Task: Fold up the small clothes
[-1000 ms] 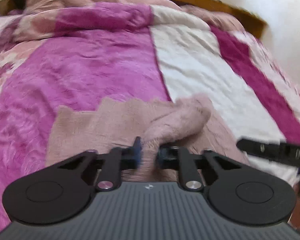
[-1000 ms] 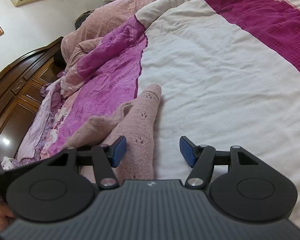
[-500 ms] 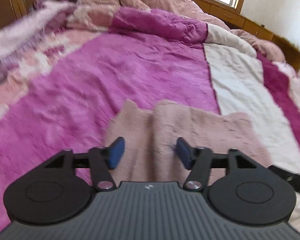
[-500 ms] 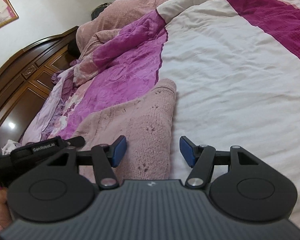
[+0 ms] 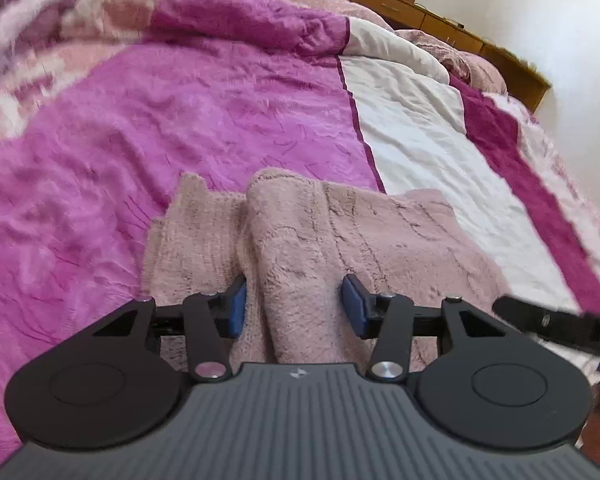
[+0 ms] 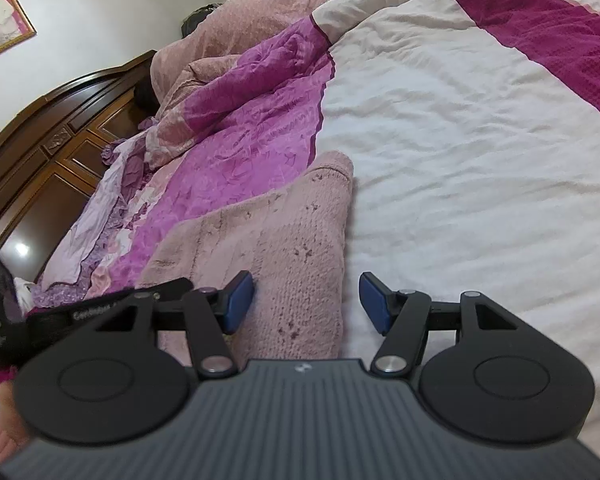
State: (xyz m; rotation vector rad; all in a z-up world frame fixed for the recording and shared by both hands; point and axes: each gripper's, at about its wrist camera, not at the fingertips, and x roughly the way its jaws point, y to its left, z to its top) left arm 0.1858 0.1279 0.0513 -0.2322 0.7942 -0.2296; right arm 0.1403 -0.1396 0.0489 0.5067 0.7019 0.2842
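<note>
A small fuzzy pink knit garment (image 5: pixel 340 240) lies folded on the bed, with a raised fold running down its left part. My left gripper (image 5: pixel 294 306) is open, its jaws on either side of that fold at the near edge, holding nothing. In the right wrist view the same garment (image 6: pixel 284 240) lies flat with its right edge on the white stripe. My right gripper (image 6: pixel 306 302) is open over the garment's near right edge, empty. The right gripper's body (image 5: pixel 560 322) shows at the right of the left wrist view.
The bed is covered by a quilt with magenta (image 5: pixel 180 120) and white (image 6: pixel 460 140) stripes. Bunched pink bedding (image 6: pixel 240 40) lies at the head. A dark wooden headboard (image 6: pixel 52 128) stands at the left, a wooden dresser (image 5: pixel 440 20) by the far wall.
My left gripper opened and let go of the garment, which now lies flatter. Both grippers have shifted a little; the right one stayed open.
</note>
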